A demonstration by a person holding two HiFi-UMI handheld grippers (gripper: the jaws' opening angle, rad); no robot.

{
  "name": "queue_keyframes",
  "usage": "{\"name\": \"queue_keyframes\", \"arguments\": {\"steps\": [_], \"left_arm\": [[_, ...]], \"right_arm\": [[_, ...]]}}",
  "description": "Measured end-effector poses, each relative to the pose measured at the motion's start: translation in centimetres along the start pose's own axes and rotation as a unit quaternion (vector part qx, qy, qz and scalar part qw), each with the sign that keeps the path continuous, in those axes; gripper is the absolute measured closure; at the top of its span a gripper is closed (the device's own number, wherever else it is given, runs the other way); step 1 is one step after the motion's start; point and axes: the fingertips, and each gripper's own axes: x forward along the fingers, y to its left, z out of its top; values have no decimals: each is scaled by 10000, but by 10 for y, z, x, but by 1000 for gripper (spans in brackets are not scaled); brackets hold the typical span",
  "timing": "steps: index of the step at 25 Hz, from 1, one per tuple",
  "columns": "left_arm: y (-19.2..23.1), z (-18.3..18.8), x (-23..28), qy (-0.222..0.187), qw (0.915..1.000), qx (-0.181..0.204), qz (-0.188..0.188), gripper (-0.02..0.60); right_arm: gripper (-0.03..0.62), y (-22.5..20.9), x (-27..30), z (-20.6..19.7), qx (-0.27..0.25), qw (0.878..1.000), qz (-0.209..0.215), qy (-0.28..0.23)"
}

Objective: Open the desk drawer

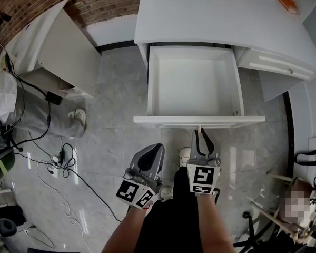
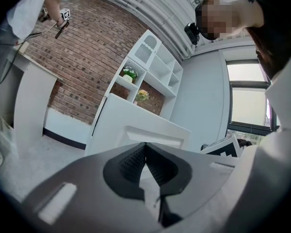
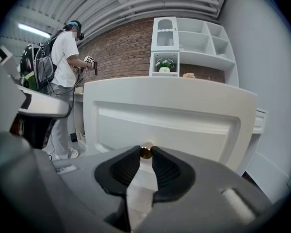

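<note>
Your white desk point(image 1: 216, 15) stands against the brick wall point(image 1: 105, 1). Its drawer point(image 1: 200, 120) is pulled well out toward you, and its front panel sits just ahead of your two grippers. Your right gripper point(image 1: 200, 134) reaches to the middle of that front, and its tongs pinch the knob between their tips. Your left gripper point(image 1: 157, 147) hangs just beside it on the left, apart from the drawer, with its tongs pressed together at the tips. The knob point(image 3: 146, 152) is small, round and brass-coloured.
</note>
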Motion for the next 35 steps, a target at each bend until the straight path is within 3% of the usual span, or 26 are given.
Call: {"name": "queue_keyframes", "arguments": {"steps": [10, 14, 23, 35], "left_arm": [[-9, 14, -1, -6, 10000, 51, -22, 578], [-20, 26, 0, -21, 9999, 94, -81, 578], [-39, 66, -5, -95, 9991, 335, -225, 578], [-92, 107, -30, 225, 9959, 609, -633, 578]], "right_arm": [[519, -6, -34, 11, 226, 9991, 287, -230], [589, -18, -52, 32, 336, 9978, 341, -460], [591, -29, -90, 89, 616, 9941, 583, -677], [592, -17, -147, 144, 578, 9921, 925, -616]]}}
